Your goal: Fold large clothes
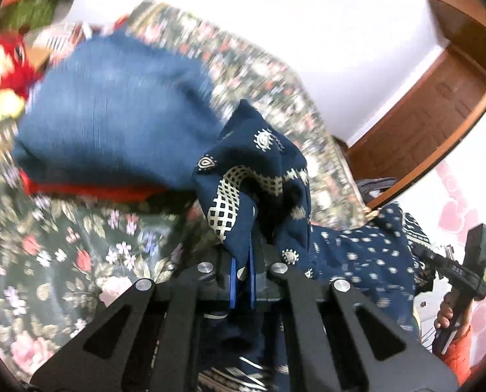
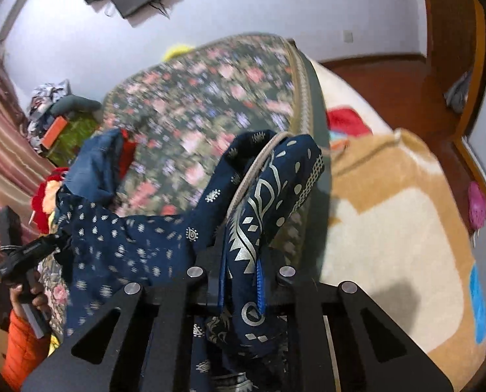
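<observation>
Bed with dark floral-print cotton bedsheet [image 1: 79, 245], spread beneath everything. Beige-and-tan plush blanket [image 2: 390, 228], lying beside the sheet's bordered edge. Folded plain blue cloth [image 1: 112, 107] over a red layer, resting on the sheet next to a red-and-yellow fuzzy item [image 1: 4, 65]. Navy blue printed garment with cream motifs and patterned border [image 2: 128, 245], lifted above the bed, slung between both tools. Left gripper [image 1: 241, 281]: blue-padded jaws clenched on a bunched corner of the garment. Right gripper [image 2: 241, 287]: jaws likewise clenched on a bordered fold of it.
</observation>
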